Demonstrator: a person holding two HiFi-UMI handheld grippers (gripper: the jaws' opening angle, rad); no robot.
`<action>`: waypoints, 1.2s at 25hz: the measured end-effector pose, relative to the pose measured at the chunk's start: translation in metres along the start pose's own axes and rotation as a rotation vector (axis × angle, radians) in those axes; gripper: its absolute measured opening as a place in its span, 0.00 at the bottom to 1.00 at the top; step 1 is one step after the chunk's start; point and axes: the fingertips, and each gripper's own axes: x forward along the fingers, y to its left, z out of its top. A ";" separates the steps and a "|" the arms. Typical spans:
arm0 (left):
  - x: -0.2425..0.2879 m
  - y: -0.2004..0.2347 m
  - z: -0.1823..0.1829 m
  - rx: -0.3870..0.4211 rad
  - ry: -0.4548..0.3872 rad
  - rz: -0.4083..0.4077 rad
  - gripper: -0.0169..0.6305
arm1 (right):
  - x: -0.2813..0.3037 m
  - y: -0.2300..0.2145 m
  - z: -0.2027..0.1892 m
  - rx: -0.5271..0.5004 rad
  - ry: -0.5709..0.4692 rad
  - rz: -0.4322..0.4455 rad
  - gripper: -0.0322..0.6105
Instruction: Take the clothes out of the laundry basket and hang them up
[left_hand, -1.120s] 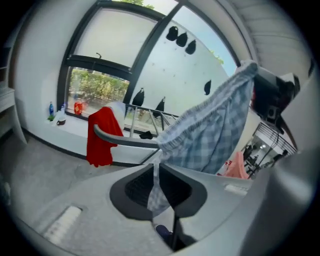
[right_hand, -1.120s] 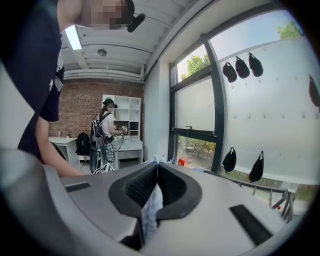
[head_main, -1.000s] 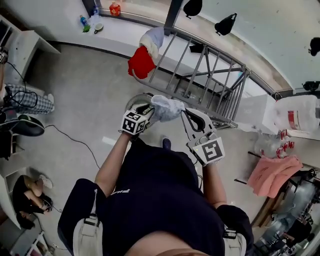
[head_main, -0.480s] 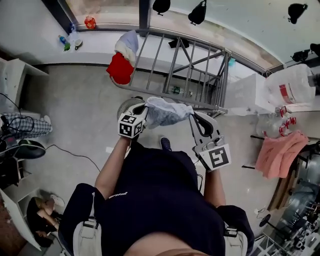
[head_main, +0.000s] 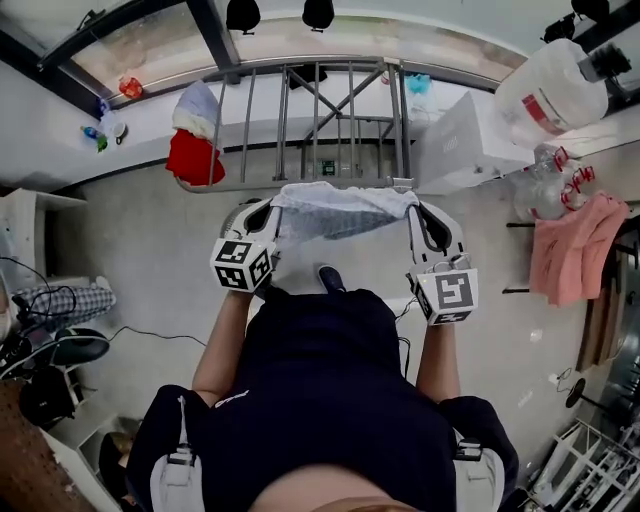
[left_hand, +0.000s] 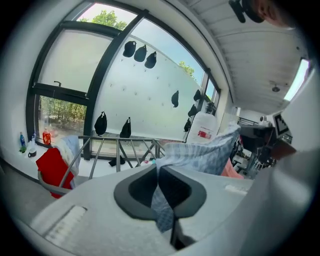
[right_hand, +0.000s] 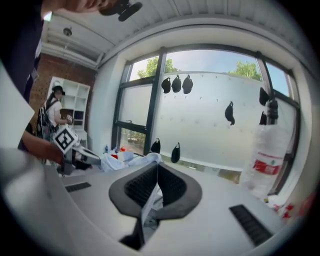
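A pale blue-grey checked cloth (head_main: 342, 207) is stretched between my two grippers, just in front of the grey metal drying rack (head_main: 318, 110). My left gripper (head_main: 268, 212) is shut on the cloth's left end; the fabric (left_hand: 200, 155) runs out from between its pads. My right gripper (head_main: 418, 213) is shut on the right end, with a thin fold of cloth (right_hand: 150, 196) pinched in its jaws. A red garment (head_main: 195, 157) with a pale blue one (head_main: 196, 102) above it hangs on the rack's left end. The laundry basket is mostly hidden under the cloth and left gripper.
A white box (head_main: 460, 140) and a large water bottle (head_main: 548, 88) stand right of the rack. A pink cloth (head_main: 570, 248) hangs at the far right. Small bottles (head_main: 100, 135) sit on the window ledge. Another person (right_hand: 52, 114) stands by white shelves.
Both grippers moved apart and spread the bunched cloth out wide in front of the rack. The head view swung so the rack now lies straight ahead.
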 end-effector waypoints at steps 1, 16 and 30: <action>0.005 -0.011 0.007 -0.003 -0.009 -0.001 0.07 | -0.006 -0.013 -0.004 -0.033 0.014 -0.032 0.06; 0.041 -0.159 0.109 0.075 -0.155 -0.032 0.07 | -0.061 -0.154 -0.002 -0.177 0.009 -0.248 0.06; 0.048 -0.117 0.194 0.085 -0.224 -0.093 0.07 | -0.019 -0.163 0.058 -0.131 -0.002 -0.358 0.06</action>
